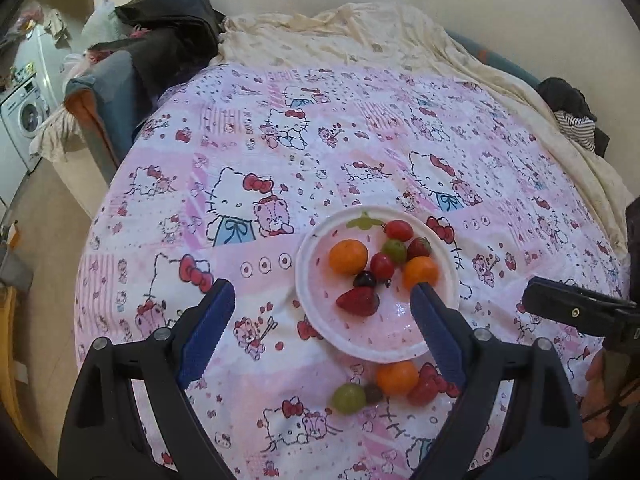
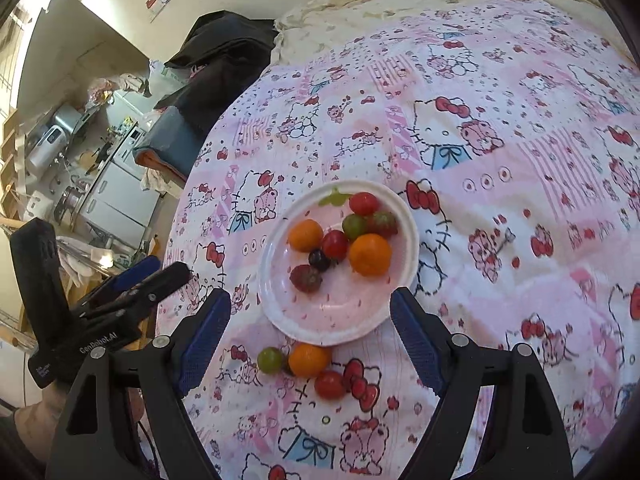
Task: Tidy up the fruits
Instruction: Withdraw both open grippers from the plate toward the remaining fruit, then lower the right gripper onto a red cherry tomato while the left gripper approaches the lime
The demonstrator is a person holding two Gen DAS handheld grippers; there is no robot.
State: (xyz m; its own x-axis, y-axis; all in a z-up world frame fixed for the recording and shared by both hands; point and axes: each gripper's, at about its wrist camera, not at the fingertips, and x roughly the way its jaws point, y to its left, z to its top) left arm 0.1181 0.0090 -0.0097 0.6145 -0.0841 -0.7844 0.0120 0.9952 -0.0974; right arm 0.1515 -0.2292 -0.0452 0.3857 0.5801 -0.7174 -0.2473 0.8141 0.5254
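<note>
A white plate (image 1: 316, 322) with a pink inside sits on the Hello Kitty cloth. It holds several fruits: two oranges (image 1: 348, 256), cherry tomatoes, a green grape, strawberries (image 1: 358, 301) and a dark grape. It also shows in the right wrist view (image 2: 280, 316). Loose on the cloth in front of the plate lie an orange (image 1: 397, 377) (image 2: 309, 359), a green grape (image 1: 349, 398) (image 2: 270, 359), a cherry tomato (image 2: 330, 385) and a small dark fruit (image 1: 373, 393). My left gripper (image 1: 322, 300) is open and empty above the plate's near side. My right gripper (image 2: 310, 306) is open and empty above the plate's near rim.
The cloth (image 1: 360, 140) covers a bed, with a cream sheet (image 1: 340, 36) behind and dark clothes (image 1: 168, 20) at the back left. A washing machine (image 1: 24, 116) stands far left. The right gripper's body (image 1: 580, 312) is at the right edge; the left one's (image 2: 100, 312) shows at the left.
</note>
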